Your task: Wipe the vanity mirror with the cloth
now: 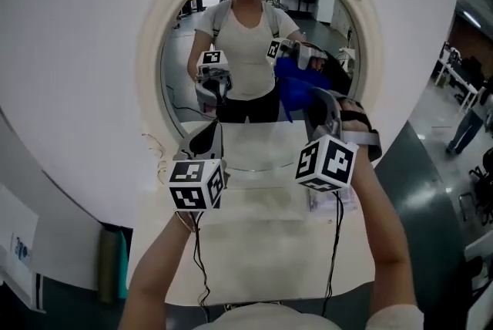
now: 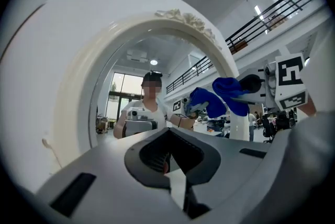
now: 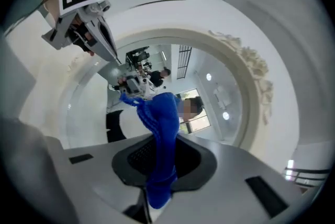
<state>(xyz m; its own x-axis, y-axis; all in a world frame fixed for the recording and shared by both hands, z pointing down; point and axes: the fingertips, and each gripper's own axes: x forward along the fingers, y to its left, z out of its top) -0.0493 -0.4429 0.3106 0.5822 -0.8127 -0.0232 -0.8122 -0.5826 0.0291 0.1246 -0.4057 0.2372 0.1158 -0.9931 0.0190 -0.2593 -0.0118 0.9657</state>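
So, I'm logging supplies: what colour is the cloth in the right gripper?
Bright blue cloth, clearest in the right gripper view.

The head view looks steeply down from above the counter (image 1: 262,244) onto the vanity mirror (image 1: 258,66), while the left gripper view faces up into it from close below-left and the right gripper view, rolled sideways, looks in from near, all three sharing its ornate frame (image 1: 154,66).

Bright, even overhead light; gripper views bulge, darkening at corners.
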